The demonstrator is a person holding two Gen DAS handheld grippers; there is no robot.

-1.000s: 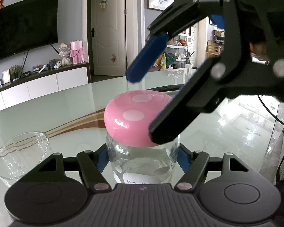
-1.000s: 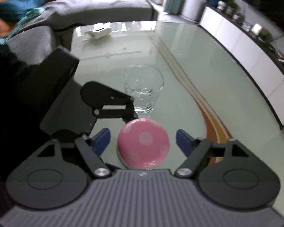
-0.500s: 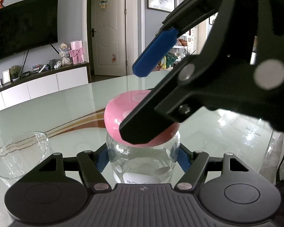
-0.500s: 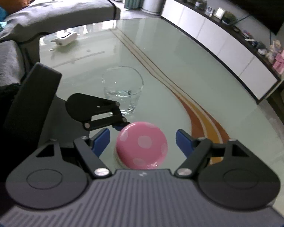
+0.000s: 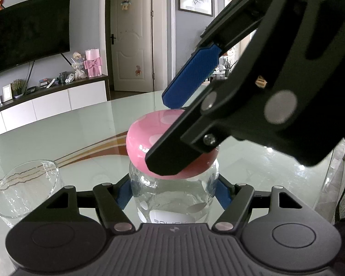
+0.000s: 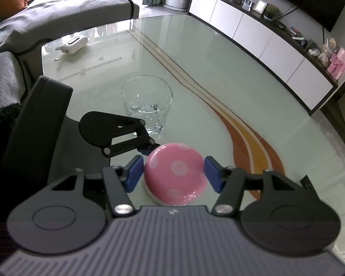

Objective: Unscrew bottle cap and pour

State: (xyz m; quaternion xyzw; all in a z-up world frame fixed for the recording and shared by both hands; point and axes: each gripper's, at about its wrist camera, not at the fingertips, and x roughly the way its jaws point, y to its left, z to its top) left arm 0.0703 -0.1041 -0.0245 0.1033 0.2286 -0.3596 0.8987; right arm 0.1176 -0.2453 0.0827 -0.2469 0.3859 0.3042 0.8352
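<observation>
A clear bottle (image 5: 172, 195) with a pink white-dotted cap (image 5: 147, 133) stands on the glass table. My left gripper (image 5: 173, 194) is shut on the bottle's body below the cap. My right gripper (image 6: 173, 172) comes from above and closes its blue pads (image 6: 133, 172) onto both sides of the cap (image 6: 174, 172); in the left wrist view its fingers (image 5: 191, 80) straddle the cap. A clear drinking glass (image 6: 147, 103) stands just beyond the bottle, also at the lower left of the left wrist view (image 5: 25, 191).
A white remote-like device (image 6: 72, 44) lies at the table's far end (image 6: 149, 30). A grey sofa (image 6: 57, 13) lies behind it. A white TV cabinet (image 6: 264, 36) runs along the wall.
My right gripper has come down and forward over the cap and its fingers have closed in from wide open to the cap's sides. The left gripper and bottle stay still.
</observation>
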